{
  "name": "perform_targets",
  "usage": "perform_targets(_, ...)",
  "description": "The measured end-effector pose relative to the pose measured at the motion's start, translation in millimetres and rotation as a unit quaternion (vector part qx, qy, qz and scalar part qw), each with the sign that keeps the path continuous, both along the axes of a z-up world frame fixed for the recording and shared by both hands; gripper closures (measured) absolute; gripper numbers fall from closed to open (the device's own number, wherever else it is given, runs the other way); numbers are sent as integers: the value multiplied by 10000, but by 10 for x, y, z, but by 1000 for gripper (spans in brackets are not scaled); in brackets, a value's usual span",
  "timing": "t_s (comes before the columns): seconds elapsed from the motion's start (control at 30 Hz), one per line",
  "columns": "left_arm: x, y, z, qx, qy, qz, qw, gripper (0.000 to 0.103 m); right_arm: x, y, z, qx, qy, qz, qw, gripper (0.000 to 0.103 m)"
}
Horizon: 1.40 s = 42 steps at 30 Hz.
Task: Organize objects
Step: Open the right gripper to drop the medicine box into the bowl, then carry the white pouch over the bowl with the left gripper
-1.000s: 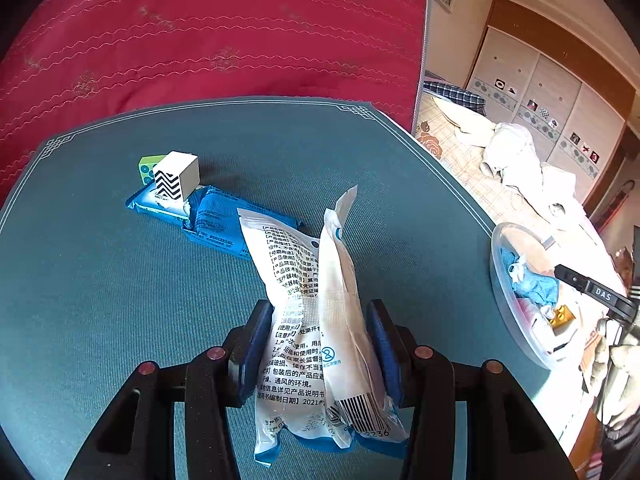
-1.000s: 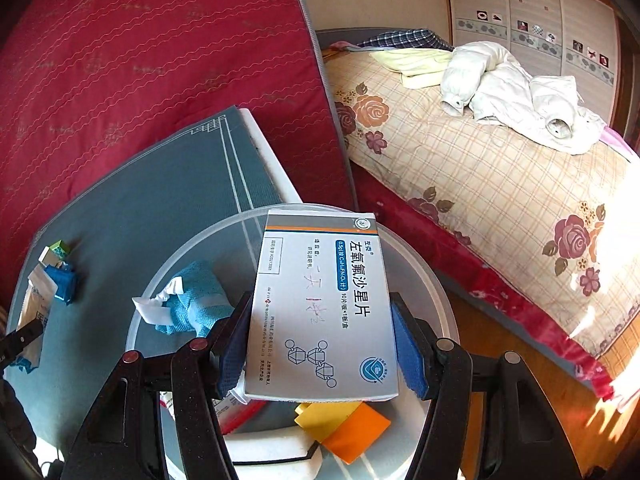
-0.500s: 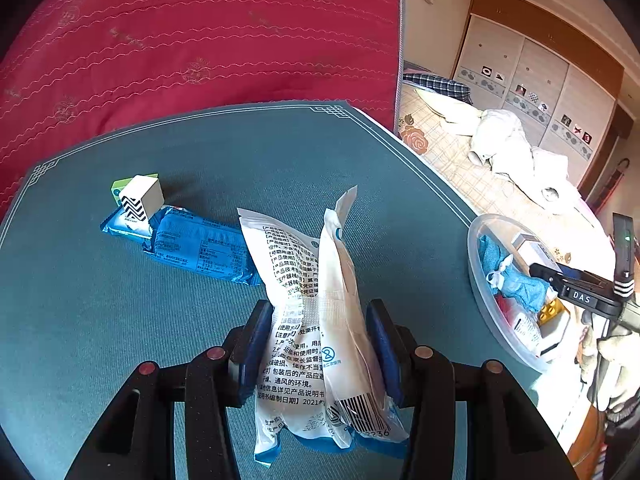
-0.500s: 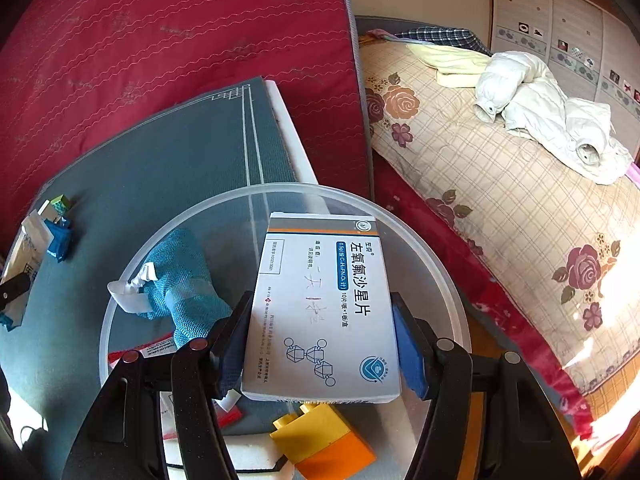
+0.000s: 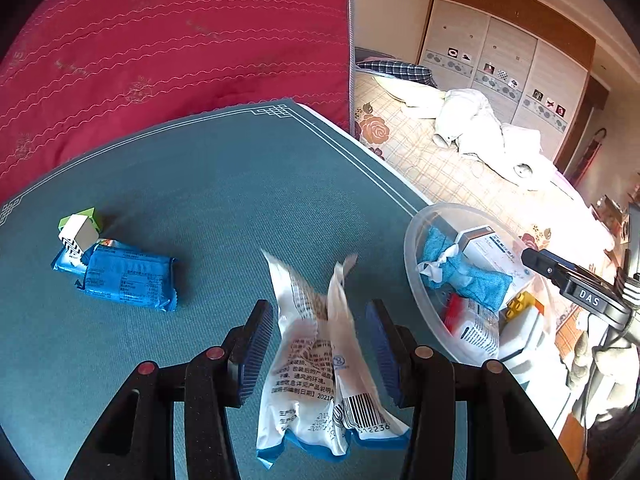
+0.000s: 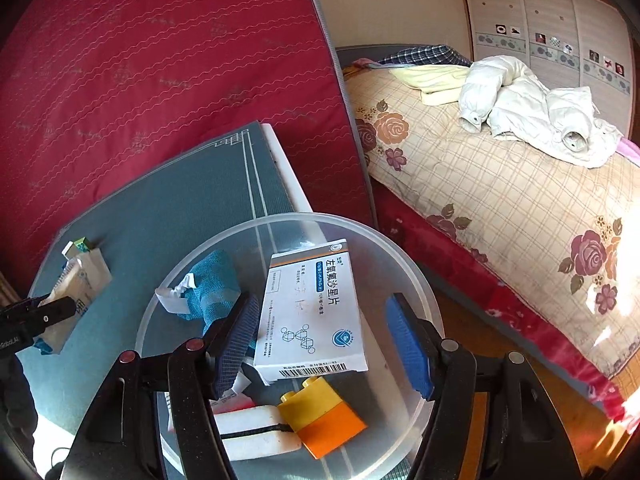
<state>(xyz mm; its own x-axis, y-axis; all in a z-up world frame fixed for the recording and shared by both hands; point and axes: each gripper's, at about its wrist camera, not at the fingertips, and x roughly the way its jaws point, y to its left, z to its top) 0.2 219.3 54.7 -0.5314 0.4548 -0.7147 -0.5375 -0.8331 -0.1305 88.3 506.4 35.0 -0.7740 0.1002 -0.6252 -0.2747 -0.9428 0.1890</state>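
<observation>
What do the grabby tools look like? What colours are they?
Both tools look alike. The left tool and the right tool each have two chunky black arms with a rough, grainy surface, small round reddish and silvery studs on top, and blue ribbed pads on the inner faces. From the left camera, the right tool's black side shows white letters "DAS".

left tongs (image 5: 320, 354): jaws spread | right tongs (image 6: 322, 346): jaws spread, angled downward

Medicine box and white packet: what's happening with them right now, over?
Both hand-held grippers open. Medicine box loose between right gripper's pads, over clear bowl. White packet unclamped in left gripper, outside bowl. Nothing blocking.
</observation>
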Motion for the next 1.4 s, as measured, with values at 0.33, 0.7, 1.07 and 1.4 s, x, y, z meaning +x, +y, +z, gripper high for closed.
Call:
perform_targets(0.33, 121, 371, 55, -103, 83, -325, 9994, 50, 364, 31, 88, -195, 560, -274, 9979, 35)
perform_targets(0.7, 170, 178, -348, -424, -557, 20, 9975, 36, 503, 49, -48, -464, 689, -361, 9959, 35)
perform_targets(1.07, 184, 166, -551, -680, -573, 64, 9960, 42, 526, 65, -131, -535, 605, -380, 9960, 35)
perform_targets(1.4, 228, 290, -305, -530, -356, -192, 9978, 54, 566, 129, -165, -632, 660, -496, 9946, 35)
